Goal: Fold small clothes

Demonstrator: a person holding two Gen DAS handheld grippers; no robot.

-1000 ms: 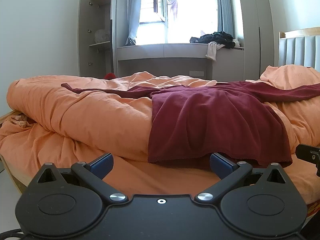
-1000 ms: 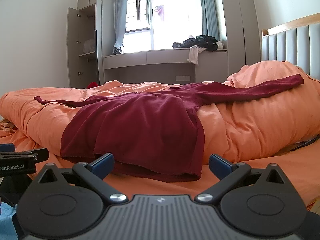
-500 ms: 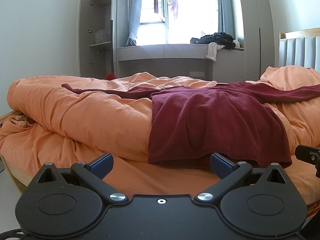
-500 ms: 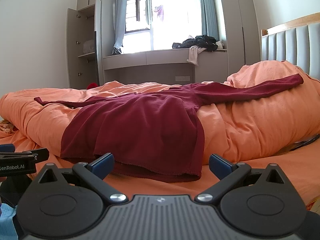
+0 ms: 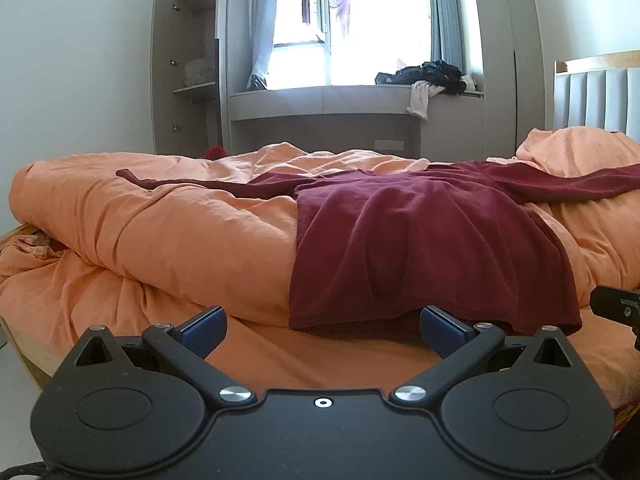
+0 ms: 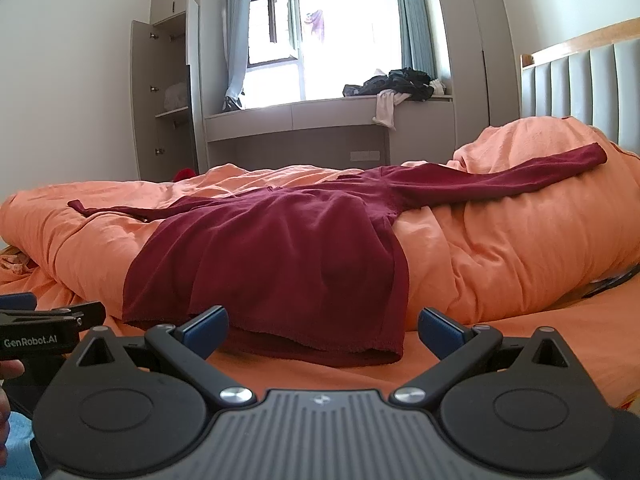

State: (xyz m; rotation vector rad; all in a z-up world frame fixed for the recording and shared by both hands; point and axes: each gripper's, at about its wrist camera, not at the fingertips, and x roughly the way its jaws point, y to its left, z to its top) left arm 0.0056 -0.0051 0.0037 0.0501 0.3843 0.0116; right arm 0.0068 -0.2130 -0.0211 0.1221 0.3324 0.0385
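A dark red long-sleeved top lies spread over the rumpled orange duvet, sleeves out to both sides, hem hanging toward me. It also shows in the right wrist view. My left gripper is open and empty, just short of the hem's left part. My right gripper is open and empty, just short of the hem's right part. The left gripper's body shows at the left edge of the right wrist view.
The orange bed sheet runs under both grippers. A padded headboard stands at the right. A window seat with a pile of dark clothes is behind the bed. An open wardrobe stands at the back left.
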